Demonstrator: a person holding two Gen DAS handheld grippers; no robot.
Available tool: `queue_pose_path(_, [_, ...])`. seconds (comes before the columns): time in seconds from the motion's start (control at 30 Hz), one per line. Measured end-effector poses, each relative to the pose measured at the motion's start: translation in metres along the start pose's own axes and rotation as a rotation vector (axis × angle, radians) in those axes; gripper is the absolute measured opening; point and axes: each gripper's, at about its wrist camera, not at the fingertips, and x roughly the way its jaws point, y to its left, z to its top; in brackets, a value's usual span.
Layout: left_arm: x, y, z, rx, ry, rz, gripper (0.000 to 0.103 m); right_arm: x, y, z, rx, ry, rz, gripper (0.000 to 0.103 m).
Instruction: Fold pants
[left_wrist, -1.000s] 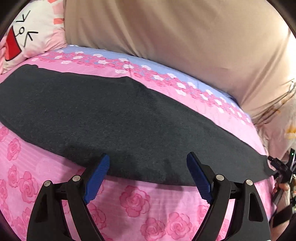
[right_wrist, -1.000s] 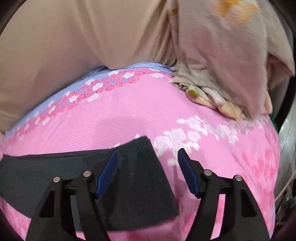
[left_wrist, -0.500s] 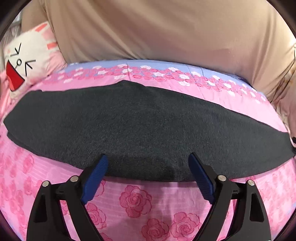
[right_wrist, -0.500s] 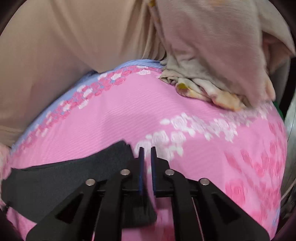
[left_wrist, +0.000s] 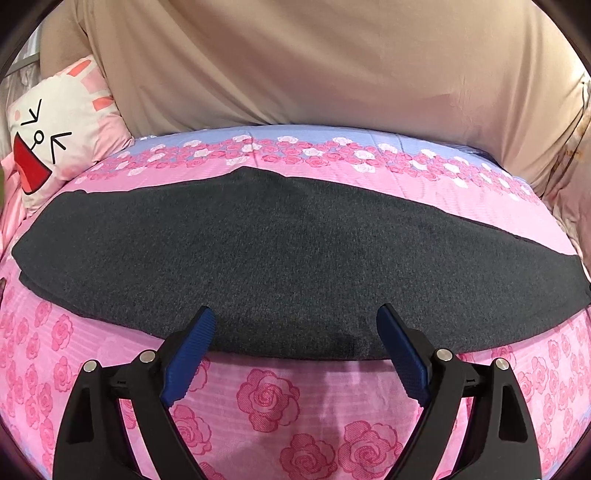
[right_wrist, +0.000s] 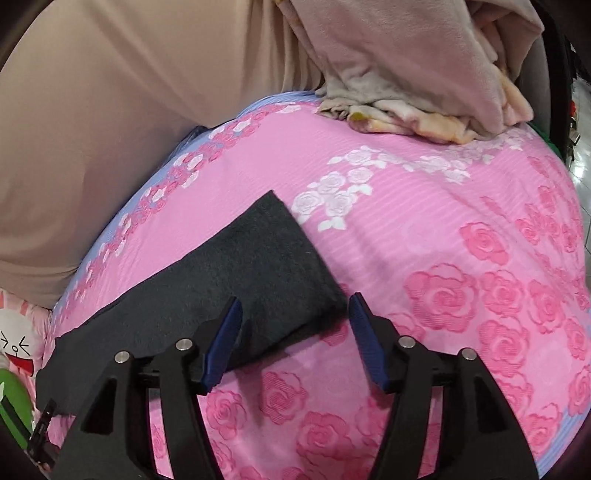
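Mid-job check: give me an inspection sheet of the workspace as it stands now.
Surface: pink rose bedsheet, lilac band at the far edge.
Job's things: dark grey pants lie flat as a long strip; one end reaches the right gripper.
Clutter: cartoon pillow; crumpled blanket.
Grippers: left gripper open, empty, at the pants' near edge; right gripper open, over the pants' end corner.
Cables: nothing seen.
Surroundings: beige padded backing.
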Motion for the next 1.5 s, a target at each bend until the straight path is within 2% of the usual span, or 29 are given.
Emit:
queue_pose_path(0.07, [0.001, -0.001, 0.000, 0.007, 0.006, 0.002, 0.086, 0.003, 0.003, 0.000, -0.006, -0.009, -0.035, 0.039])
queue_pose_path(0.1, [0.001, -0.002, 0.000, 0.012, 0.007, 0.004, 0.086, 0.005, 0.003, 0.001, 0.001, -0.007, -0.033, 0.015])
queue_pose_path(0.17, [0.001, -0.003, -0.001, 0.019, 0.008, 0.004, 0.086, -0.003, 0.008, 0.001, 0.018, -0.049, -0.012, 0.011])
queue_pose_path(0.23, [0.003, -0.004, -0.001, 0.025, 0.016, 0.007, 0.086, -0.018, 0.021, 0.004, 0.032, -0.090, 0.052, 0.011])
queue_pose_path(0.27, [0.004, -0.005, -0.001, 0.028, 0.021, 0.007, 0.086, -0.031, 0.039, 0.005, 0.021, -0.121, 0.119, 0.011])
queue_pose_path(0.33, [0.006, -0.006, -0.001, 0.034, 0.035, 0.007, 0.086, -0.049, 0.077, 0.007, -0.036, -0.153, 0.192, 0.011])
queue_pose_path(0.43, [0.012, -0.008, 0.000, 0.042, 0.063, 0.010, 0.086, -0.066, 0.158, 0.000, -0.173, -0.151, 0.330, 0.011])
queue_pose_path(0.47, [0.013, -0.008, 0.000, 0.042, 0.071, 0.013, 0.086, -0.066, 0.196, -0.008, -0.238, -0.131, 0.385, 0.011])
queue_pose_path(0.57, [0.017, -0.007, 0.000, 0.038, 0.096, 0.008, 0.086, -0.048, 0.273, -0.041, -0.366, -0.054, 0.481, 0.011])
queue_pose_path(0.67, [0.010, 0.001, 0.000, 0.006, 0.070, -0.022, 0.086, 0.000, 0.343, -0.092, -0.466, 0.096, 0.538, 0.011])
queue_pose_path(0.7, [0.005, 0.006, -0.001, -0.013, 0.048, -0.048, 0.086, 0.024, 0.363, -0.114, -0.509, 0.180, 0.550, 0.015])
queue_pose_path(0.73, [-0.001, 0.012, -0.002, -0.036, 0.023, -0.080, 0.086, 0.045, 0.378, -0.134, -0.556, 0.248, 0.530, 0.016])
queue_pose_path(0.8, [-0.008, 0.022, -0.003, -0.074, -0.006, -0.123, 0.086, 0.065, 0.391, -0.161, -0.627, 0.296, 0.451, 0.017])
queue_pose_path(0.87, [-0.011, 0.029, -0.004, -0.104, -0.011, -0.157, 0.086, 0.059, 0.383, -0.168, -0.634, 0.269, 0.444, 0.020])
queue_pose_path(0.93, [-0.008, 0.032, -0.003, -0.123, 0.002, -0.184, 0.086, 0.038, 0.361, -0.157, -0.575, 0.191, 0.445, 0.043])
queue_pose_path(1.0, [-0.004, 0.033, -0.001, -0.132, 0.019, -0.219, 0.086, 0.016, 0.329, -0.144, -0.520, 0.092, 0.402, 0.051])
queue_pose_path(1.1, [0.000, 0.031, 0.006, -0.144, 0.061, -0.294, 0.086, -0.006, 0.280, -0.135, -0.452, 0.010, 0.324, 0.052])
queue_pose_path(1.17, [0.006, 0.026, 0.015, -0.192, 0.108, -0.407, 0.087, -0.010, 0.251, -0.132, -0.402, -0.001, 0.281, 0.055])
queue_pose_path(1.23, [0.019, 0.014, 0.026, -0.236, 0.177, -0.471, 0.086, -0.007, 0.225, -0.129, -0.349, -0.001, 0.238, 0.056])
queue_pose_path(1.33, [0.046, -0.009, 0.038, -0.282, 0.274, -0.464, 0.087, 0.003, 0.202, -0.128, -0.285, 0.020, 0.206, 0.056])
queue_pose_path(1.4, [0.050, -0.022, 0.044, -0.268, 0.256, -0.417, 0.087, 0.002, 0.196, -0.127, -0.247, 0.019, 0.241, 0.058])
queue_pose_path(1.43, [0.052, -0.028, 0.045, -0.258, 0.257, -0.424, 0.083, 0.001, 0.194, -0.125, -0.245, 0.005, 0.249, 0.064])
queue_pose_path(1.47, [0.055, -0.035, 0.046, -0.245, 0.272, -0.460, 0.051, 0.002, 0.194, -0.126, -0.244, 0.001, 0.250, 0.066])
queue_pose_path(1.5, [0.064, -0.047, 0.046, -0.217, 0.321, -0.493, 0.011, 0.003, 0.194, -0.125, -0.246, 0.004, 0.256, 0.067])
